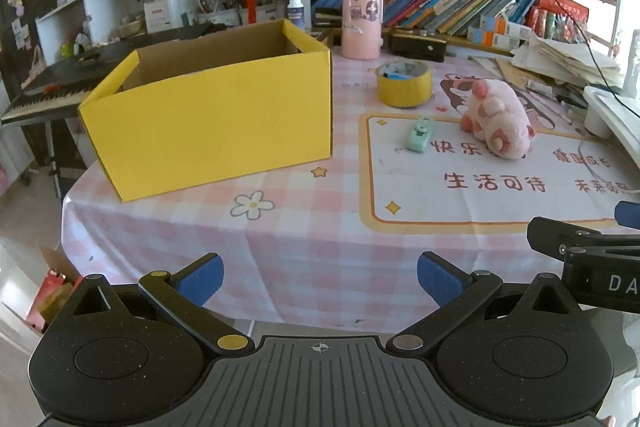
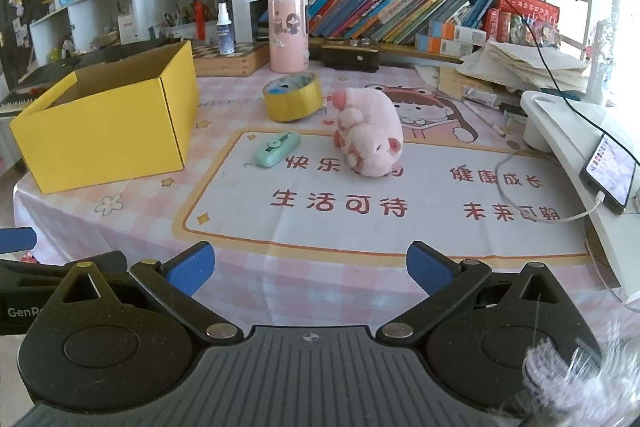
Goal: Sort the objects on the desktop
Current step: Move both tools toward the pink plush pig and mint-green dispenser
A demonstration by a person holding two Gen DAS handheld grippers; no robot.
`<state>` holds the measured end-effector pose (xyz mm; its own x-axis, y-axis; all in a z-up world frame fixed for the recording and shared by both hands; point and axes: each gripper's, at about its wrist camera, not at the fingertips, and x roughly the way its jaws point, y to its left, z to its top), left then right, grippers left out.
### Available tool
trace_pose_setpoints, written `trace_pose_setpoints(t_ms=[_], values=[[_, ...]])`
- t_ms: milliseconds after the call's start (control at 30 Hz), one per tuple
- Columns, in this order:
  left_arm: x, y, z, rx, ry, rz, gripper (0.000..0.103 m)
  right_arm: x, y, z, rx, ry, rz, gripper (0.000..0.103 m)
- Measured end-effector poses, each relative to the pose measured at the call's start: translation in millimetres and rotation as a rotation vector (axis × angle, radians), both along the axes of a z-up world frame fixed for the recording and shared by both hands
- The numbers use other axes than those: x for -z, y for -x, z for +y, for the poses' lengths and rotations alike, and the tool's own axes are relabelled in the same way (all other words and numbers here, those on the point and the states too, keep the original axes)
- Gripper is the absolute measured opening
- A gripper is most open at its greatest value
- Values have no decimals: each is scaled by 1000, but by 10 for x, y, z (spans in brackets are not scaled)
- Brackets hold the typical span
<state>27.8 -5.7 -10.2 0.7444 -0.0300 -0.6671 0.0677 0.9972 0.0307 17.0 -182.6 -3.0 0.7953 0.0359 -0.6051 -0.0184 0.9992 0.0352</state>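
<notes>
Right wrist view: right hand-held gripper point(image 2: 310, 273) gapes empty, pink plush pig point(image 2: 370, 137) well ahead, seemingly on its side.

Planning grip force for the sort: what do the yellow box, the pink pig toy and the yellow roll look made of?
Yellow box: apparently corrugated cardboard, matte yellow outside, raw brown inside, with folded edges. Pink pig toy: plush fabric, fuzzy and soft-looking, likely stuffed. Yellow roll: adhesive tape by the look, smooth and slightly glossy, wound as a ring; its core material is unclear.
</notes>
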Motion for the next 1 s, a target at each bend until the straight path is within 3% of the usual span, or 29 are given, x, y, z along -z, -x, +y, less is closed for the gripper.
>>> trace_pose_setpoints(t_ms=[1000], values=[[32,-401,-133,27,17,7,103,38,-335,-111,13,4,24,103]])
